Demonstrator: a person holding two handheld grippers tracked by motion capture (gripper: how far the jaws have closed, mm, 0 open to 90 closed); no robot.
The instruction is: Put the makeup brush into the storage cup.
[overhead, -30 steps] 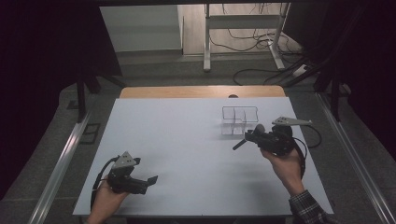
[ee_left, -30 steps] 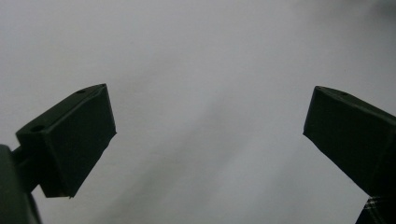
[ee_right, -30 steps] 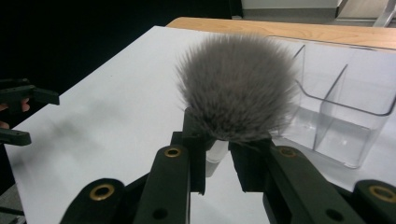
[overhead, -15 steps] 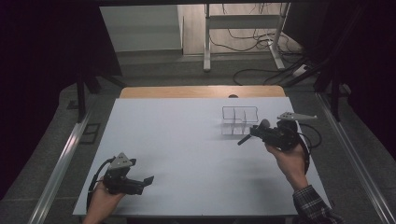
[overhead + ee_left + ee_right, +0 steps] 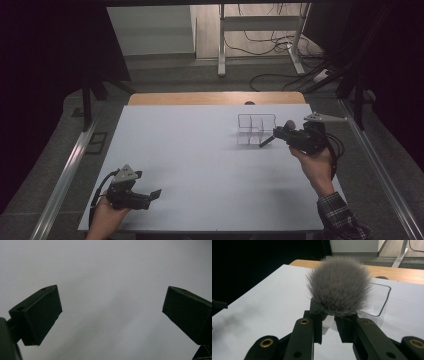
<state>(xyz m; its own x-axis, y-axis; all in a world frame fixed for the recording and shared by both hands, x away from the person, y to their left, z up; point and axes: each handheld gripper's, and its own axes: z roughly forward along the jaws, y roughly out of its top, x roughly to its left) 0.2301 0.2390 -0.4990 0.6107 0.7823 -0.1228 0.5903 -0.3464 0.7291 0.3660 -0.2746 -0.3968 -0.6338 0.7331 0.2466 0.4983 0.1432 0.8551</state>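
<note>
1. Right gripper [image 5: 268, 141] sits at the table's [image 5: 200, 150] three o'clock side, jaws pinching a brush [image 5: 339, 286] by its pale stem, grey bristles fanned above the jaw tips.
2. Clear organizer [image 5: 256, 129] stands just beside that gripper, toward its nine o'clock.
3. Left gripper [image 5: 155, 193] is down at seven o'clock, jaws spread wide over bare tabletop.

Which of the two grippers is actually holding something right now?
The right gripper: its jaws are shut on the fluffy grey brush, beside the clear organizer. The left gripper stands open over bare table.
</note>
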